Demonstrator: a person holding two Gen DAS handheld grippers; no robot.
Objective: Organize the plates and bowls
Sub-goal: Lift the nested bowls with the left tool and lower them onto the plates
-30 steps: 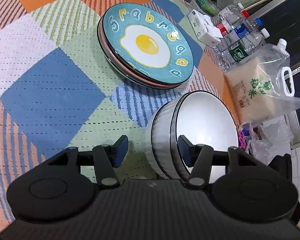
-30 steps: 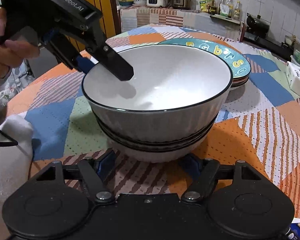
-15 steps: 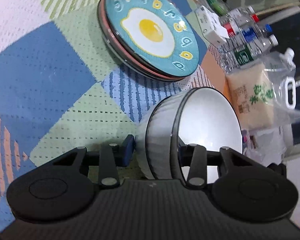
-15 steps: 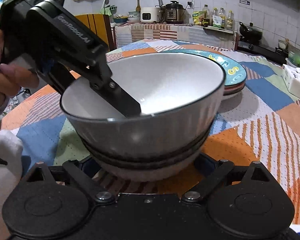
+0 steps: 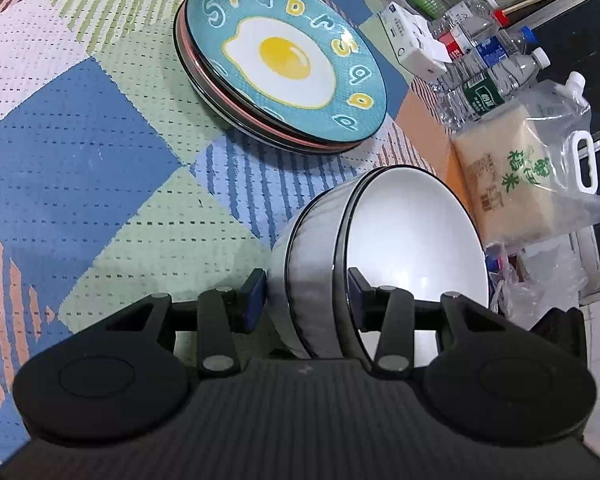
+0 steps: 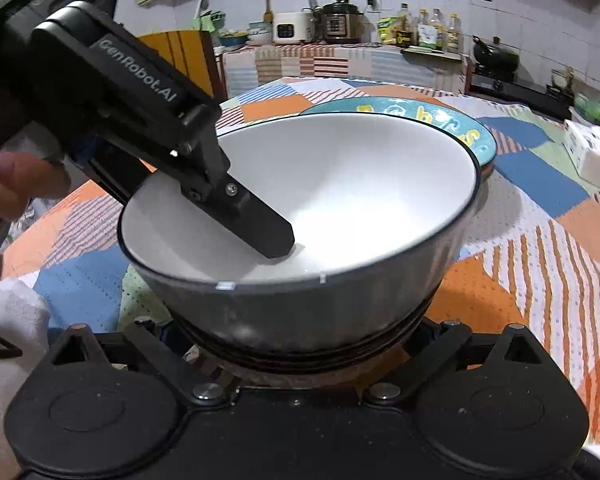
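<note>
Three white bowls with dark rims (image 5: 412, 240) are nested on the patchwork tablecloth and tilt toward the rice bag. My left gripper (image 5: 306, 296) is shut on their wall. One blue pad presses the outside of the stack; the other finger (image 6: 260, 224) reaches inside the top bowl (image 6: 360, 184). My right gripper (image 6: 304, 360) is open wide, and the stack's base sits between its spread arms. Its fingertips are hidden under the bowls. A stack of plates, topped by a teal fried-egg plate (image 5: 284, 60), lies beyond the bowls. That plate stack (image 6: 472, 128) also shows behind the bowl rim.
A tissue box (image 5: 416, 44), water bottles (image 5: 488, 76) and a bag of rice (image 5: 512, 176) crowd the table's far right edge. A person's hand (image 6: 16, 176) holds the left gripper. A white cloth (image 6: 12, 320) lies at the left. Kitchen appliances (image 6: 332, 20) line the back counter.
The left gripper closed onto the bowls' wall, one finger going inside. The bowls tipped and came nearer the right camera. The right gripper's fingers spread wider.
</note>
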